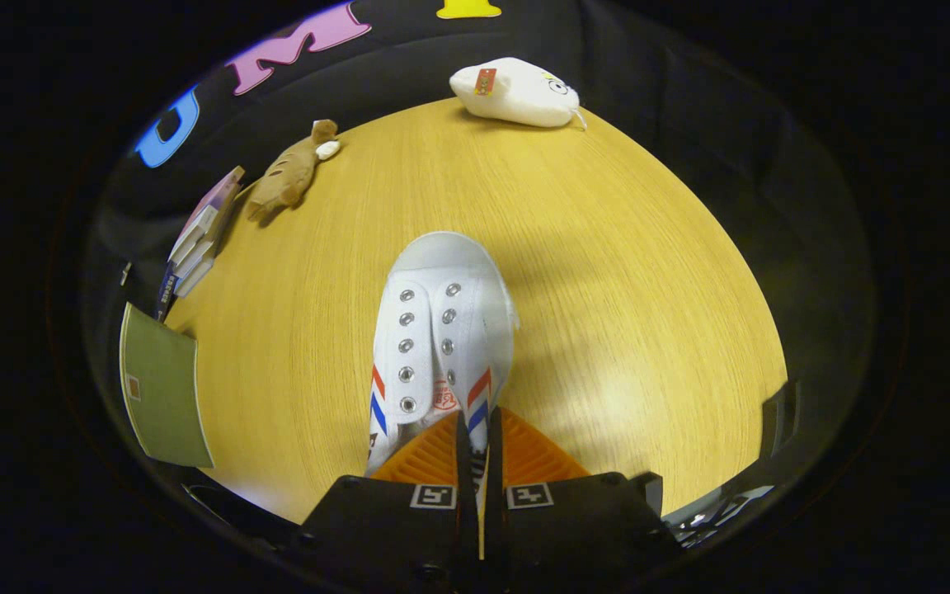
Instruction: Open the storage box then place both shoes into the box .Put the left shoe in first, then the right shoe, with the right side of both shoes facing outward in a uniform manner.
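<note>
A white canvas shoe [442, 330] with metal eyelets and red and blue stripes on both sides hangs over the wooden table [632, 289], toe pointing away from me. My gripper [478, 437] is shut on the rim of the shoe's opening, near the right side wall, with both fingers pressed close together on the fabric. The heel end is hidden behind the fingers.
A brown plush animal [289, 173] lies at the table's far left, a white plush toy [516, 92] at the far edge. A stack of books [203, 235] and a green booklet [162, 388] sit along the left side. A dark object [780, 417] stands at the right edge.
</note>
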A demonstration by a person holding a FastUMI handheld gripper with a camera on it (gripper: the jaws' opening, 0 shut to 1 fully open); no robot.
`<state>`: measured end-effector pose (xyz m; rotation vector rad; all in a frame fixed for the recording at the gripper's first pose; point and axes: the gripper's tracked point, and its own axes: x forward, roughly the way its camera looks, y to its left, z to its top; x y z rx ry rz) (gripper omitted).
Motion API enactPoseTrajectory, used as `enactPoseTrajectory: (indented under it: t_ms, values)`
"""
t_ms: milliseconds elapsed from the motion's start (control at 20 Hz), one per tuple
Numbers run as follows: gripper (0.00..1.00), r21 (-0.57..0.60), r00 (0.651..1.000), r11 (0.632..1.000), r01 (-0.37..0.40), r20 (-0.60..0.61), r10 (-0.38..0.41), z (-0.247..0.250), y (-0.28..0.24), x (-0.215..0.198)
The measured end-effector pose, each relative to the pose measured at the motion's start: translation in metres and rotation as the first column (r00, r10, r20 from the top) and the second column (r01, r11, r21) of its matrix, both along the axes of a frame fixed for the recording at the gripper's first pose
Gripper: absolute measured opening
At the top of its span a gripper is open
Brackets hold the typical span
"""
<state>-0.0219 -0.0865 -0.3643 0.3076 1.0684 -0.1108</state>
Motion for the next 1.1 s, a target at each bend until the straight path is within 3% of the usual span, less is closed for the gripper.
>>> enactPoseTrajectory:
  t_ms: [200, 350, 700, 1100]
  values:
    - [0.07, 0.067, 0.999, 0.997, 0.028, 0.015, -0.029, 0.028, 0.021, -0.006]
    - [0.07, 0.055, 0.998, 0.999, -0.004, 0.062, 0.000, 0.073, 0.045, -0.011]
    - [0.07, 0.181, 0.984, 0.982, -0.056, 0.178, 0.023, 0.198, 0.167, -0.008]
    - [0.07, 0.209, 0.945, 0.943, -0.260, 0.254, 0.204, 0.258, 0.345, -0.005]
